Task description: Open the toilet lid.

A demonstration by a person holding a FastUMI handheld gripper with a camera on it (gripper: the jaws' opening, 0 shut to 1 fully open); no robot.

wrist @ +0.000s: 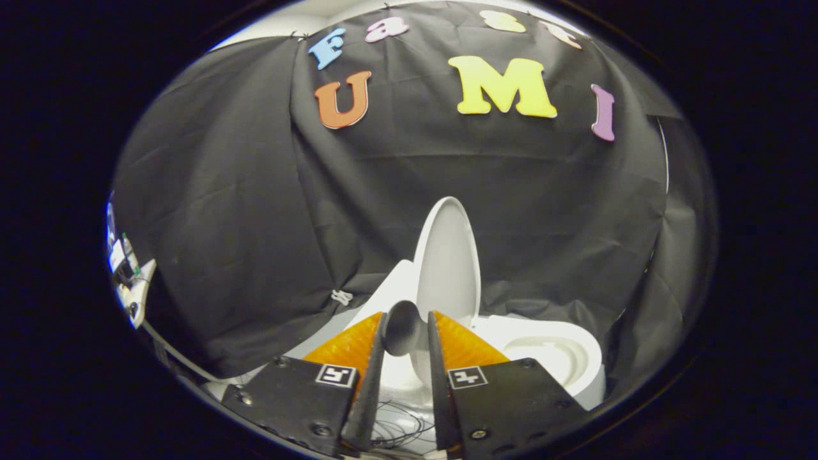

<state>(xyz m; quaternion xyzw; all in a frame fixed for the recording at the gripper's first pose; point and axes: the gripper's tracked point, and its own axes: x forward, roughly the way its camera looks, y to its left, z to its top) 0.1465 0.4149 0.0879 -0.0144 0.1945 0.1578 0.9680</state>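
Observation:
The white toilet lid (447, 255) stands raised, almost upright, just beyond my fingers and turned nearly edge-on to me. To its right the open bowl and seat (556, 354) lie exposed. A grey rounded handle (402, 329) at the lid's lower edge sits between my fingertips. My gripper (406, 314) is closed narrowly on this handle, with both fingers touching its sides.
Black cloth hangs close behind and around the toilet. White parts of the toilet body (390, 287) show left of the lid. Some pale equipment (128, 281) stands far to the left. Thin dark wires (399, 425) lie on the white surface below my fingers.

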